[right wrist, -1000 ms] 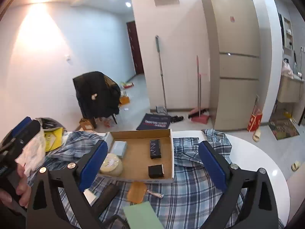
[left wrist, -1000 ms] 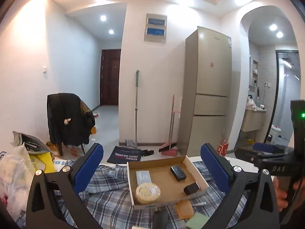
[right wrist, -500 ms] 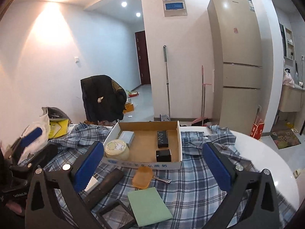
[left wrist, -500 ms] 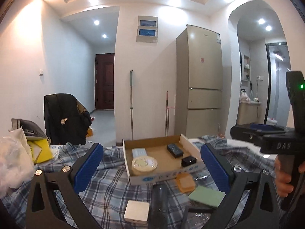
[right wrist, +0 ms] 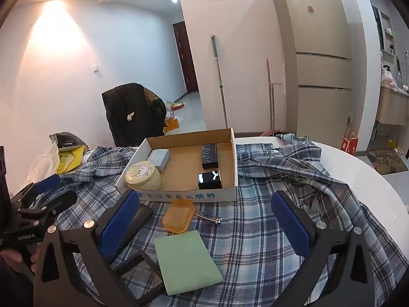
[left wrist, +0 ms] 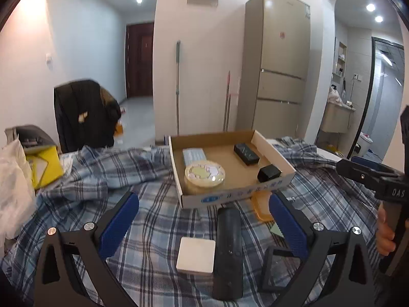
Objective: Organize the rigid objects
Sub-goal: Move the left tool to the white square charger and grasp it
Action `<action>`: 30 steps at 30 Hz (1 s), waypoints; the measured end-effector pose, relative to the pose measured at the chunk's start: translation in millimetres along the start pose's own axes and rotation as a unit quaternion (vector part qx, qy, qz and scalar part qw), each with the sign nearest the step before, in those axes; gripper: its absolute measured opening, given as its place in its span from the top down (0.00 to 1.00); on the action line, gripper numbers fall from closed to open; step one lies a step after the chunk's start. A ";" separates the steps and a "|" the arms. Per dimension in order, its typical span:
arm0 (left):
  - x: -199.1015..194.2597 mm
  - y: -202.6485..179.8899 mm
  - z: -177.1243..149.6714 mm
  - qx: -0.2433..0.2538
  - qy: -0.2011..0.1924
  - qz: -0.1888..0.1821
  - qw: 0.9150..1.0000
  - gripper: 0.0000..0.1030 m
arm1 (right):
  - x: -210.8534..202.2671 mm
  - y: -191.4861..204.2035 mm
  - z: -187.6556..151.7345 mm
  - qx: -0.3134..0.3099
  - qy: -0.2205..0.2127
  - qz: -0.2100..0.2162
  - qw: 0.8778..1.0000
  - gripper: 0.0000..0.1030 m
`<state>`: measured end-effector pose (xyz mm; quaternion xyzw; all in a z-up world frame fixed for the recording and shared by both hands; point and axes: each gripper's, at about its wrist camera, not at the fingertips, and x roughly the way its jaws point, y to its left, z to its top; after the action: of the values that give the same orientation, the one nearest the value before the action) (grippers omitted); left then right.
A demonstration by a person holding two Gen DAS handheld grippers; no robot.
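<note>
1. Left wrist view: your left tool (left wrist: pixel 203 226) is spread wide and holds nothing, low in the frame over the plaid cloth. Between its fingers lie a white square box (left wrist: pixel 196 255) and, just beside it to the right, a long black case (left wrist: pixel 228 252). The cardboard tray (left wrist: pixel 235 194) sits at centre frame, already holding a round cream tin (left wrist: pixel 205 177), a pale blue pack (left wrist: pixel 193 155) and two black boxes. This looks like the approach before a pick; the next move calls for lowering over one item only, since the white box and black case sit nearly touching.

2. Right wrist view: your right tool (right wrist: pixel 204 226) is also spread and empty. A green flat card (right wrist: pixel 187 260) lies at lower centre, an orange soap-like case (right wrist: pixel 179 215) above it, just in front of the tray's printed wall, with a small metal clipper (right wrist: pixel 210 218) touching its right side. The card lies flat, so it will likely resist a pinch from above.
</note>
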<state>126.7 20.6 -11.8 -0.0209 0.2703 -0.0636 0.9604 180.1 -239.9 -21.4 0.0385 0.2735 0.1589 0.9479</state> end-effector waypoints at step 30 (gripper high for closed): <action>71.2 16.0 -44.6 0.009 0.200 -0.016 0.980 0.38 | 9.7 8.5 -3.4 -0.025 0.020 -0.010 0.999 0.00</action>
<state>165.4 26.7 -87.9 -0.0038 0.4558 -0.0839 0.8861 183.6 -228.8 -27.9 0.0093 0.2885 0.1568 0.9445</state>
